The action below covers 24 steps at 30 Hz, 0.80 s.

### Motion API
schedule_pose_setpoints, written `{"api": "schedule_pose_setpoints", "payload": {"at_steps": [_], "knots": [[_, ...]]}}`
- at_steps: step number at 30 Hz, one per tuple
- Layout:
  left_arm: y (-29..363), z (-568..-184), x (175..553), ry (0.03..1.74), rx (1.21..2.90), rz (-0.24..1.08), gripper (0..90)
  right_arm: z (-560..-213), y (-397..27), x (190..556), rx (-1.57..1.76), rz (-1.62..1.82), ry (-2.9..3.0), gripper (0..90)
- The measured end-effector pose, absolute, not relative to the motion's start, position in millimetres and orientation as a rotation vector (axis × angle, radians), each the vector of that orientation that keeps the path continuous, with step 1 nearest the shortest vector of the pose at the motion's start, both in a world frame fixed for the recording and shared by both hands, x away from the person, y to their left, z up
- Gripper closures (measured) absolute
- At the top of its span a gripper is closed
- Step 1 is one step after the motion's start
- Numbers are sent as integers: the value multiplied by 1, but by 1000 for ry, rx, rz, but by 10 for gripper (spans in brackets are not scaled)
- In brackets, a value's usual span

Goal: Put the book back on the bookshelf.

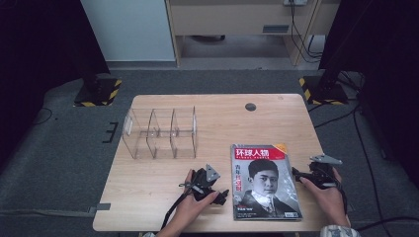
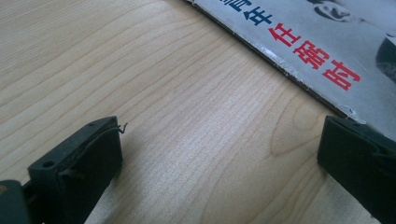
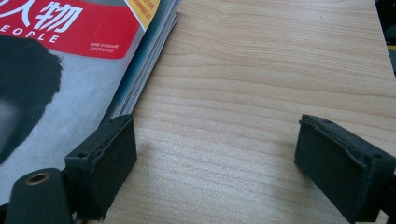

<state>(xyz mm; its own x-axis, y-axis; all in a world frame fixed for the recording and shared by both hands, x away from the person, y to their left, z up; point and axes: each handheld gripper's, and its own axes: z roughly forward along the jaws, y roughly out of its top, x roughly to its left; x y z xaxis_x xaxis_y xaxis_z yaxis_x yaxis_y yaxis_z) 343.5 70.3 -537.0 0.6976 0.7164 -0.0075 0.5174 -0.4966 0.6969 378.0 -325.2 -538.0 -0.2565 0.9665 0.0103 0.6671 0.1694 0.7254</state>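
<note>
Nothing done yet, apparently: magazine [image 1: 267, 181] flat on tabletop [image 1: 163, 192], left gripper [image 1: 210, 186] and right gripper [image 1: 316, 174] released beside it, clear organizer [image 1: 160, 133] empty.

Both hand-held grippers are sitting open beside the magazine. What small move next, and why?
Probably slide the right hand-held gripper a little toward the magazine so its page edge sits between the open jaws. Its near jaw already stands by that edge, and the magazine lies flat on the table, so the edge looks like the easiest hold.
</note>
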Motion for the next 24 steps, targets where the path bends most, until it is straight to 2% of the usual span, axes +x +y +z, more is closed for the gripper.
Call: {"api": "schedule_pose_setpoints", "payload": {"at_steps": [6,7,11,19,24], "knots": [[71,-536,342,939,2208,367,8,-536,-325,376,1540,877,1978,204],[71,-535,342,950,2188,352,38,-533,-327,374,1539,893,1953,250],[68,-532,340,926,2163,364,75,-526,-326,372,1519,928,1944,300],[53,-524,337,886,2104,336,115,-519,-308,375,1440,1013,1995,290],[38,-522,330,835,2097,338,195,-518,-297,376,1417,1048,2042,277]]}}
